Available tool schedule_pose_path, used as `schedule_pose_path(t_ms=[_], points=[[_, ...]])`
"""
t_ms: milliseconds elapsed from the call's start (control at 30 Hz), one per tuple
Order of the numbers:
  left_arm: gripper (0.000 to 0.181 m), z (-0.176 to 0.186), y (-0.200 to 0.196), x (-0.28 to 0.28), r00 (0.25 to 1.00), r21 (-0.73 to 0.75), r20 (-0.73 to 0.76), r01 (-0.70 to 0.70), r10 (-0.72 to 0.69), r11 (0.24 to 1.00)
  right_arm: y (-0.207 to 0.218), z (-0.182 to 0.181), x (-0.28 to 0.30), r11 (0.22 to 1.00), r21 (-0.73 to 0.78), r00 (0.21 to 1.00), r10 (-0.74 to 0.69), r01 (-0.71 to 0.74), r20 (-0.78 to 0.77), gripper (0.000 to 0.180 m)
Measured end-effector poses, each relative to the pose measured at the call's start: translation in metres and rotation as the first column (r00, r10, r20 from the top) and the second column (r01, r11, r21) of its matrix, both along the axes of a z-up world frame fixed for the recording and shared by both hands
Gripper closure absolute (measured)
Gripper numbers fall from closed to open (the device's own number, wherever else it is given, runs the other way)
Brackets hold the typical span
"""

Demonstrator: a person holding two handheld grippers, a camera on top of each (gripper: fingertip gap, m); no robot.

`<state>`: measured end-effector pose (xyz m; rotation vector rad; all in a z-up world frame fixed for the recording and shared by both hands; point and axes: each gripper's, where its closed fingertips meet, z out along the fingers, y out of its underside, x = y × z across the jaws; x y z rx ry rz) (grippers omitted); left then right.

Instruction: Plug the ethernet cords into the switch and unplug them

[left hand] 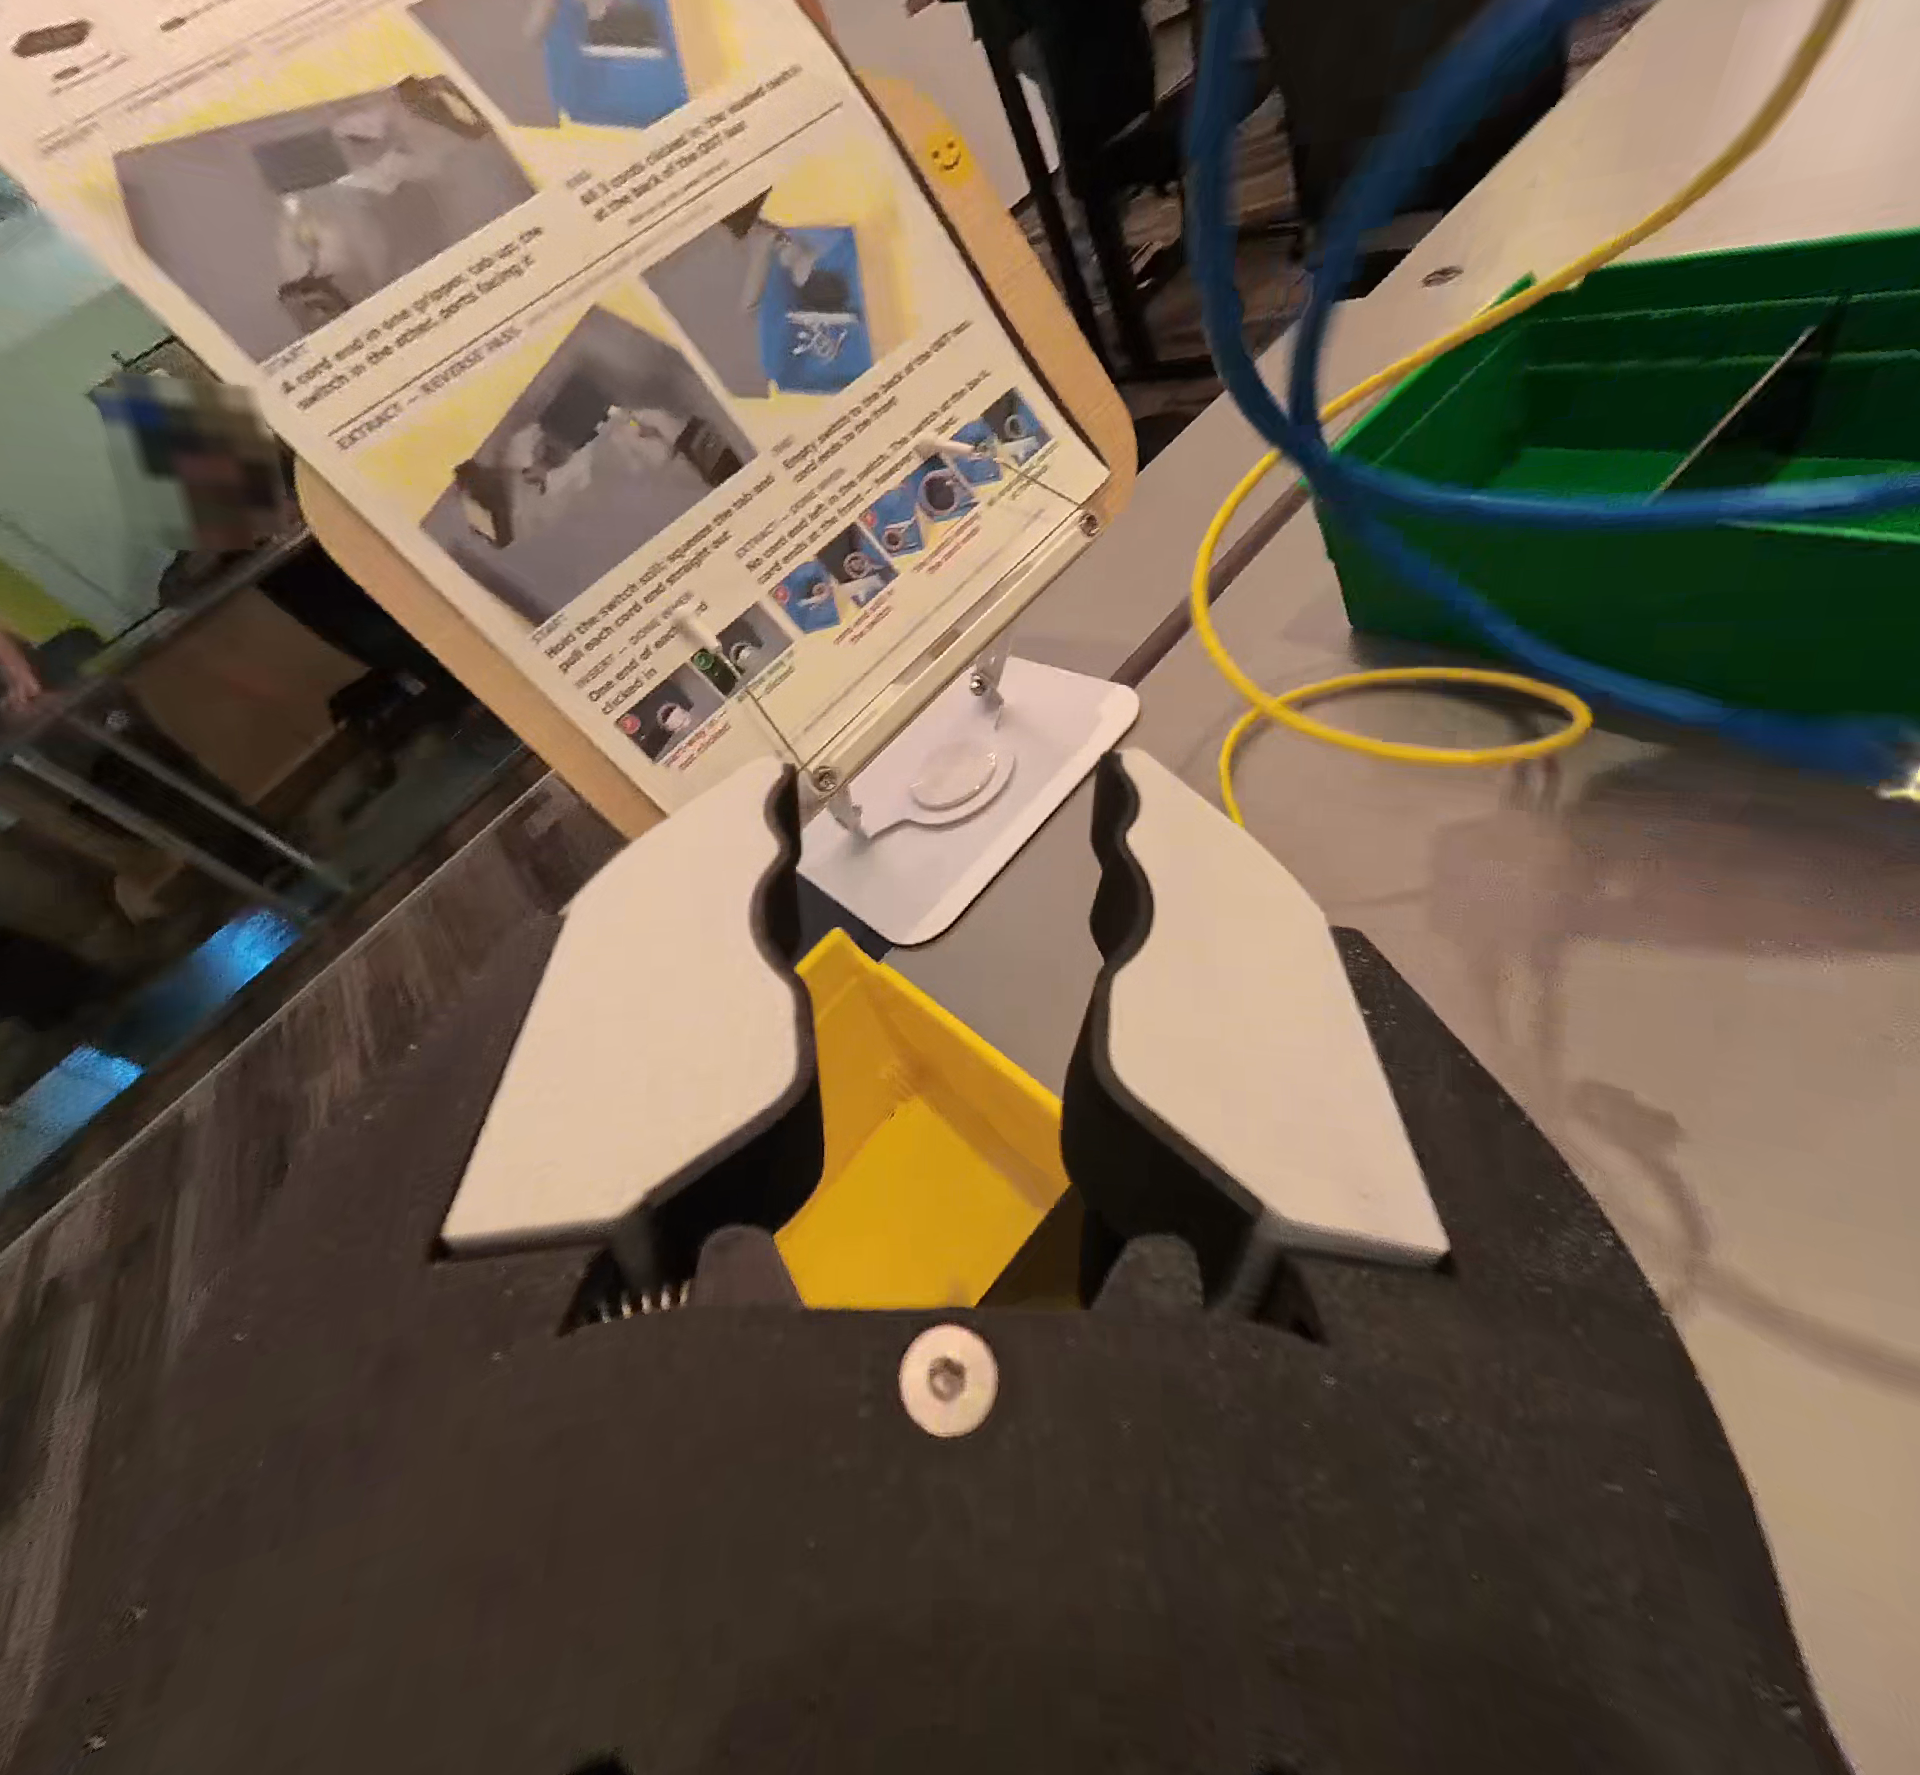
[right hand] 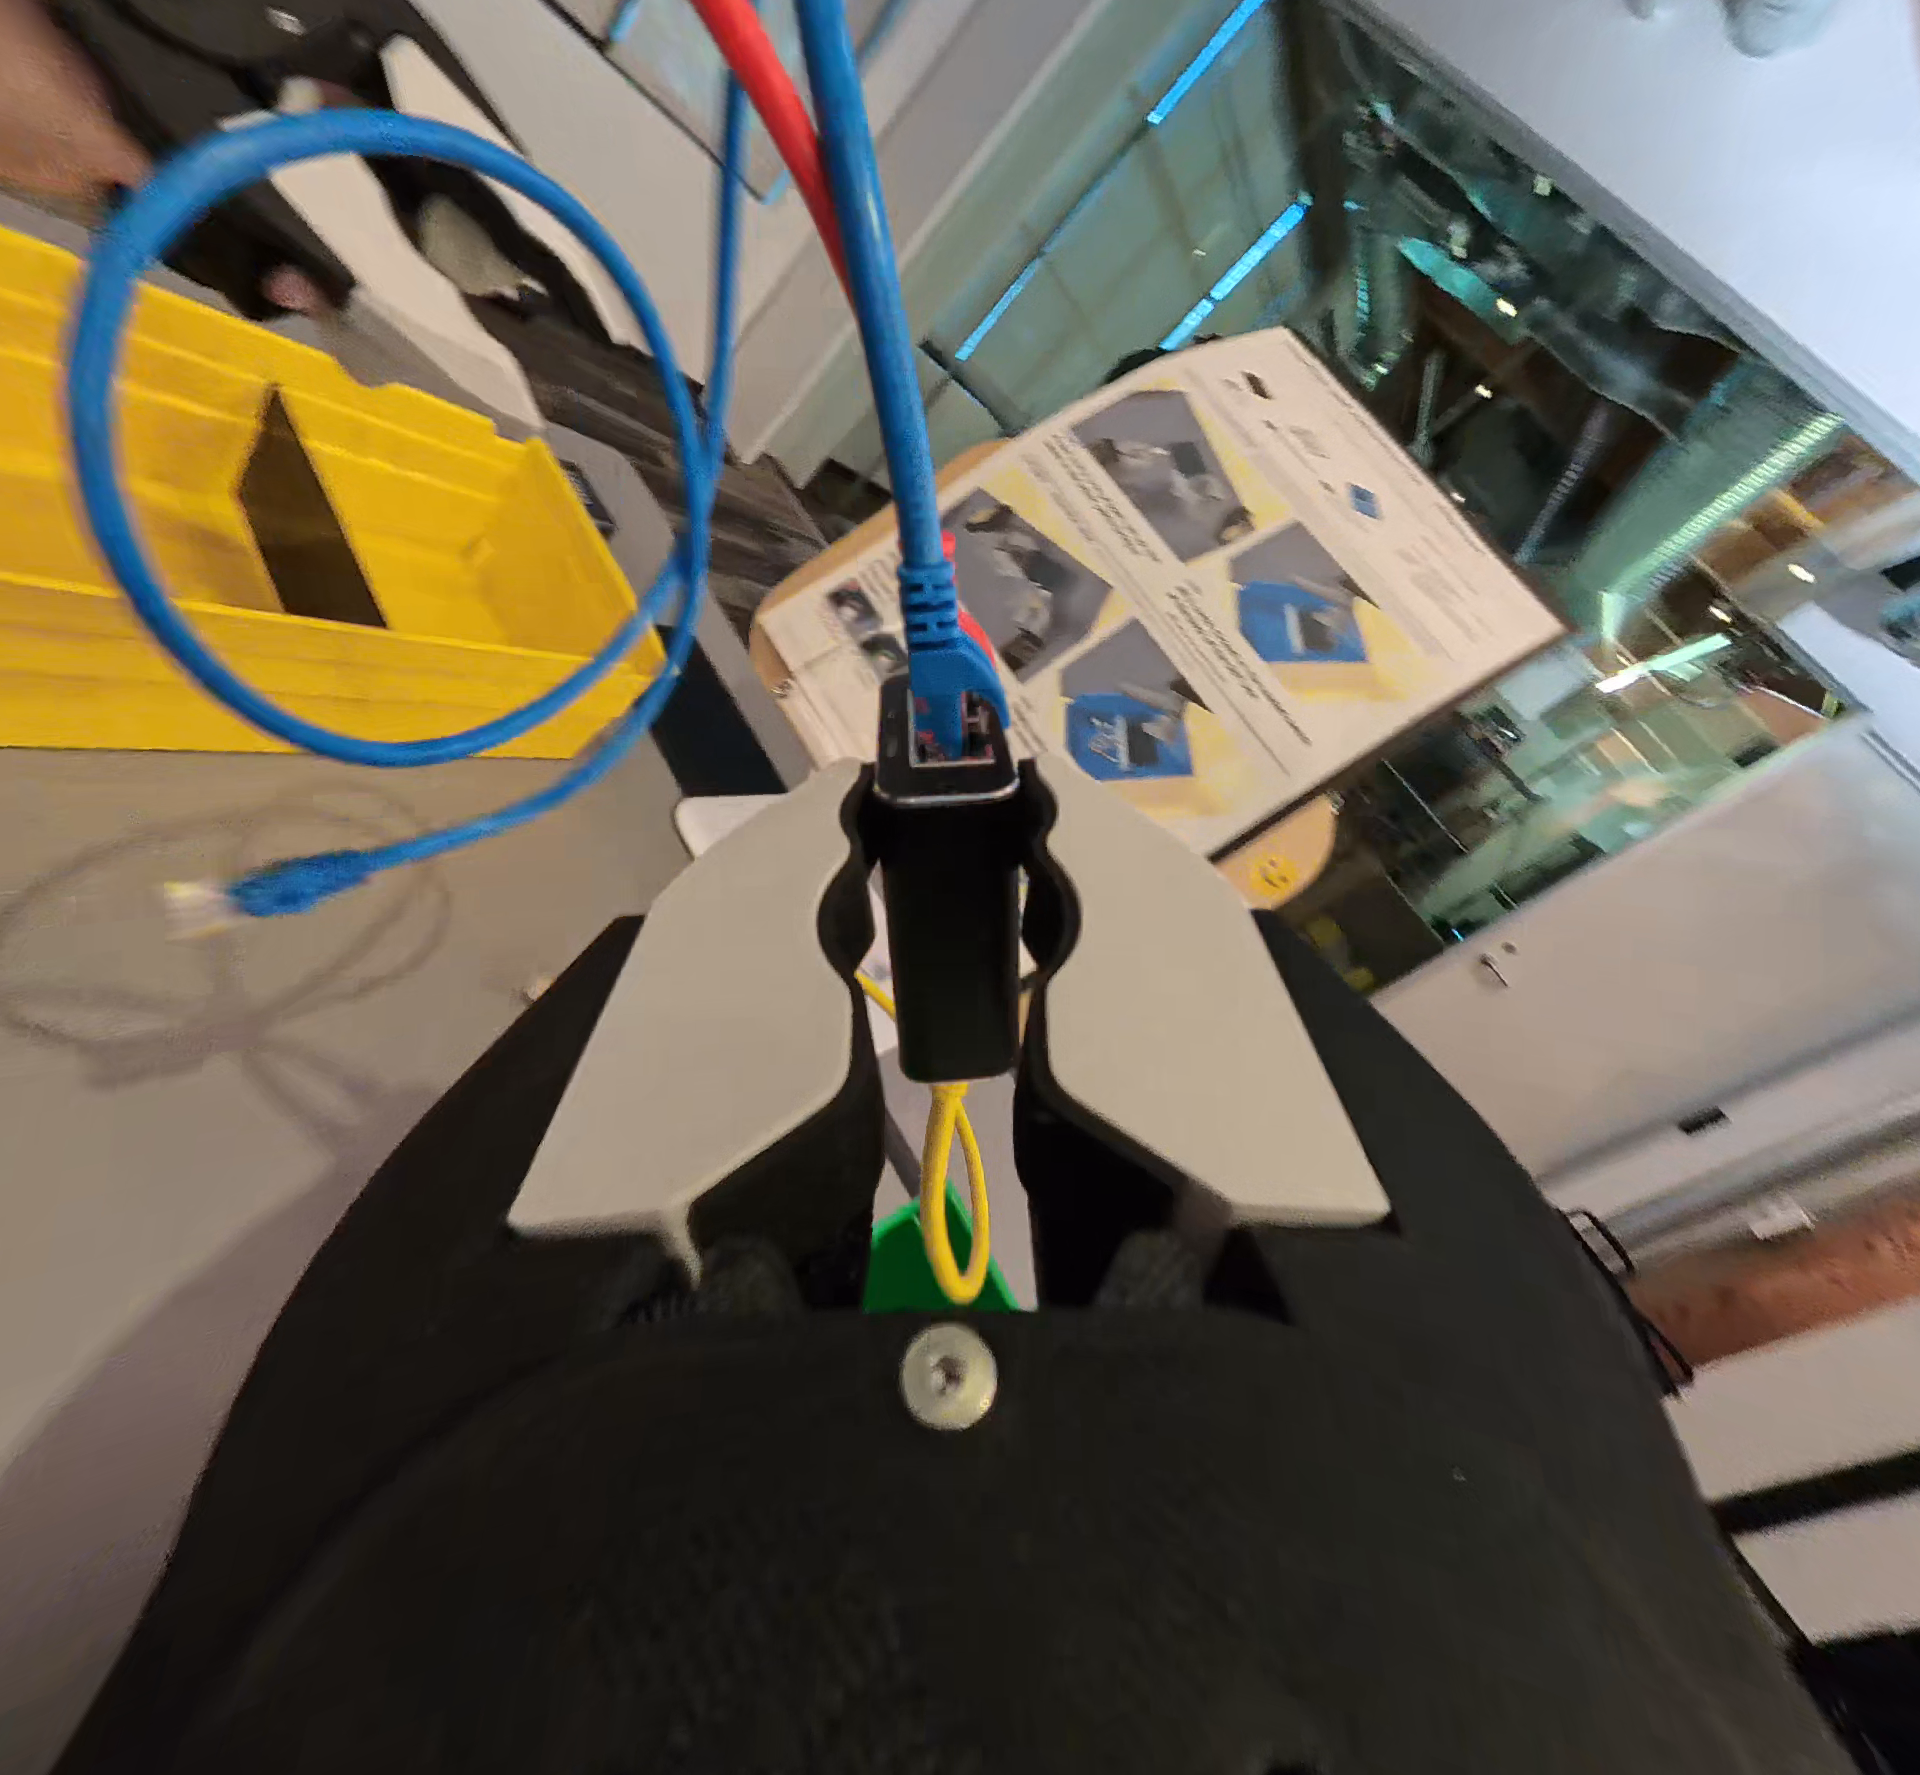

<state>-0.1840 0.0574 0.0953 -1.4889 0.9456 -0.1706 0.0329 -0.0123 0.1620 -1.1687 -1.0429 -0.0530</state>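
Note:
My right gripper (right hand: pixel 948 852) is shut on the black switch (right hand: pixel 951 936) and holds it in the air, ports facing away. A blue cord (right hand: pixel 914 499) is plugged into a port, and a red cord (right hand: pixel 727 32) runs behind it to the switch. The blue cord loops left, and its free plug (right hand: pixel 291 889) hangs above the table. A thin yellow cord (right hand: pixel 951 1195) loops below the switch. My left gripper (left hand: pixel 951 858) is open and empty above a yellow bin (left hand: pixel 914 1154). In the left wrist view, blue cords (left hand: pixel 1257 291) hang at upper right and the yellow cord (left hand: pixel 1403 717) lies looped on the table.
A tilted instruction sheet on a white stand (left hand: pixel 582 302) is ahead of my left gripper and shows in the right wrist view (right hand: pixel 1195 582). A green bin (left hand: pixel 1662 499) sits on the grey table at right. A yellow bin (right hand: pixel 312 562) sits left in the right wrist view. The left gripper's tips are roughly 25 cm from the right gripper's.

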Motion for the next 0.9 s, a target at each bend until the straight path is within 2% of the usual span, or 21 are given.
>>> schedule_pose_path(t_ms=[167,300,500,800,900], points=[[0.127,-0.003,-0.004,0.005,0.998,0.013,-0.069,-0.004,0.005,1.0,0.008,0.009,0.018,0.994,-0.011,0.993,-0.11,0.11,-0.034,0.153],[0.127,-0.001,-0.008,0.011,0.996,0.023,-0.094,0.005,-0.003,1.0,0.041,0.027,0.014,0.976,-0.071,0.976,-0.2,0.206,0.089,0.153],[0.128,0.013,-0.016,0.01,0.998,0.031,-0.036,0.048,-0.047,0.998,0.082,0.09,0.015,0.93,-0.095,0.914,-0.324,0.355,0.243,0.153],[0.129,0.023,-0.028,0.005,0.996,0.04,-0.011,0.086,-0.085,0.996,0.091,0.176,0.027,0.859,-0.076,0.84,-0.47,0.506,0.271,0.153],[0.129,0.022,-0.029,0.005,0.995,0.038,-0.016,0.097,-0.097,0.995,0.094,0.194,0.04,0.82,-0.06,0.797,-0.532,0.569,0.284,0.153]])
